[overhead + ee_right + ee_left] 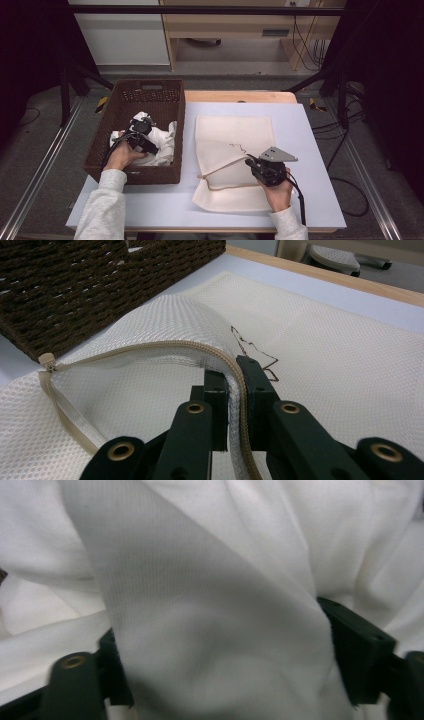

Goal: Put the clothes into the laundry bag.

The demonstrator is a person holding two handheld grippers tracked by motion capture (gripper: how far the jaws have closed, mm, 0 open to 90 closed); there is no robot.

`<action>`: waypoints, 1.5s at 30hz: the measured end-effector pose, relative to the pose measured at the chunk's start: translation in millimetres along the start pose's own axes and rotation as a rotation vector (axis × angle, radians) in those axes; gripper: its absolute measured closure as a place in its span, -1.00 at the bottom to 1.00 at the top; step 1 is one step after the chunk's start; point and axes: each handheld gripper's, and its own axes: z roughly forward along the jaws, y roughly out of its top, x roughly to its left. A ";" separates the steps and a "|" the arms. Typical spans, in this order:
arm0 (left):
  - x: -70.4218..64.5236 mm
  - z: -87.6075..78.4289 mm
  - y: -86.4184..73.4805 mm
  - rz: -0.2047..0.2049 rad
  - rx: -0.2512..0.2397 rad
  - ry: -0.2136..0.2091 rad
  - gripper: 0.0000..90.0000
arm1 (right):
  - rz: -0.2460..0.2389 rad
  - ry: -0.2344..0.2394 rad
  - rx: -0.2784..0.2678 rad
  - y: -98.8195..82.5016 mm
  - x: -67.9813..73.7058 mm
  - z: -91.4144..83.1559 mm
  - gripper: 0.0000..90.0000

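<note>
In the high view we see our left gripper [141, 134] down inside the brown woven basket [131, 175], which sits at about nine o'clock on the table [310, 200]. Its jaws point toward twelve o'clock into a pile of white cloth [165, 145]. In the left gripper view a thick fold of that white cloth [210, 630] fills the gap between the two black jaws, and both of them lie against its sides. We take this as a grasp on the fold, though the jaws stand fairly wide around it.

Our right gripper [252, 164] sits at about four o'clock on the table, over the cream mesh bag [235, 130] that lies flat just beside the basket. In the right gripper view the jaws are clenched on the zipper edge [235, 385] of the mesh bag [350, 365], lifting that edge so the mouth gapes toward nine o'clock. The zipper's end stop [46, 360] lies near the basket [75, 290] wall. A thin brown thread [252, 347] curls on the mesh just beyond the jaws.
</note>
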 end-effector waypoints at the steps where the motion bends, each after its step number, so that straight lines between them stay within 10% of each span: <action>1: 0.0 0.0 0.0 0.000 0.000 0.000 -0.27 | 0.000 0.000 0.000 0.0 0.0 0.0 0.87; 6: -0.7 -3.1 -2.1 -0.005 -0.007 -0.025 0.17 | 0.003 0.002 0.003 0.0 -1.2 -0.3 0.87; 16: 0.0 -14.2 -5.8 -0.022 -0.099 -0.024 0.44 | 0.006 0.003 0.009 -0.9 -2.7 0.3 0.87; 31: 4.0 -54.0 -24.8 -0.095 -0.536 0.061 0.49 | 0.015 0.000 0.004 -0.8 -5.2 -1.8 0.88; 45: 3.9 -91.5 -35.1 -0.135 -0.760 0.113 0.49 | 0.012 -0.001 -0.001 -0.9 -5.9 -1.0 0.89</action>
